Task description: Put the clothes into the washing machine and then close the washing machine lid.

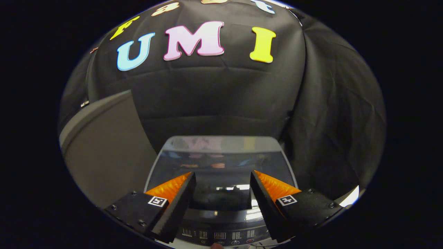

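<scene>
The washing machine stands straight ahead and below me, seen from above. Its glass lid lies flat and closed, mirroring the wall behind it. The control panel with small displays runs along the machine's near edge, between my fingers. My gripper hovers over the lid, open, with nothing between its fingers. I see no clothes through the dark glass.
A grey flat surface sits to the left of the machine. Black cloth walls stand close behind and to the right of it. A bright white patch shows low at the right.
</scene>
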Motion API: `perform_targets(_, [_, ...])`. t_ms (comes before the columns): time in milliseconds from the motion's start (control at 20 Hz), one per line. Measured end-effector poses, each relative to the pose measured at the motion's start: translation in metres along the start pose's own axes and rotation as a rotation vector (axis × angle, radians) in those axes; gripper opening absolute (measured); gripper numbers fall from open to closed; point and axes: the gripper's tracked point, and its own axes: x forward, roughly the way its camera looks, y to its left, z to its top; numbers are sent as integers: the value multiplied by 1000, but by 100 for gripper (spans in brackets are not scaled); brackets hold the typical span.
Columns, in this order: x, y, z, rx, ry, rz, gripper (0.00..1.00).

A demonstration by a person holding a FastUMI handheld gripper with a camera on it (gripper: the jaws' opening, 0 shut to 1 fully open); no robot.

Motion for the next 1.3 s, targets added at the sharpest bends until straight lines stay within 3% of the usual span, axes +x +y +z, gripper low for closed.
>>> perform_targets(250, [1, -10, -50, 11, 68, -34, 99])
perform_targets(550, [-5, -4, -66, 10, 98, -41, 99])
perform_targets(800, [-45, 17, -14, 20, -7, -35, 99])
perform_targets(1300, [-160, 52, 132, 10, -365, -15, 98])
